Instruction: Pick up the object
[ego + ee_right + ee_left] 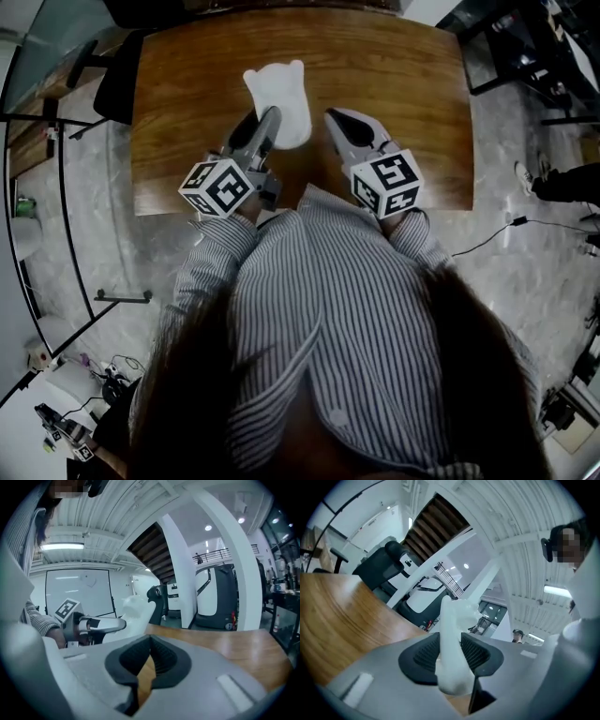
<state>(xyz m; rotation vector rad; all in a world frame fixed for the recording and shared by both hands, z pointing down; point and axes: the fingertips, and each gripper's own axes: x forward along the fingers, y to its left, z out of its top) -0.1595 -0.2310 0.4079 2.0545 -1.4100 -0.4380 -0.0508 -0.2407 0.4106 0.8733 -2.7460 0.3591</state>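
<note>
- White object: pinched thin-edge-on between the dark ribbed pads of the left claw, sticking up and out well past them
- Looks clear of the brown wooden desk, hanging over its near middle, so probably mid-lift
- Right claw pressed together on nothing, parked just beside the left one, tips over the desk
- Hold the squeeze steady, no relaxing it; smooth plastic-looking stuff, likely slippery against the pads
- Gripped low on the piece, most of it above the pads, so lift slow and straight, no wrist flicks, or could pivot in the pinch
- Keep the right claw off to the side, away from the raised piece, no bumping
- Watch the tilt too: better pointed up, weight back into the pads, than tipped down toward the desk
- If any wobble, stop and steady before going higher, honestly no rush here
</note>
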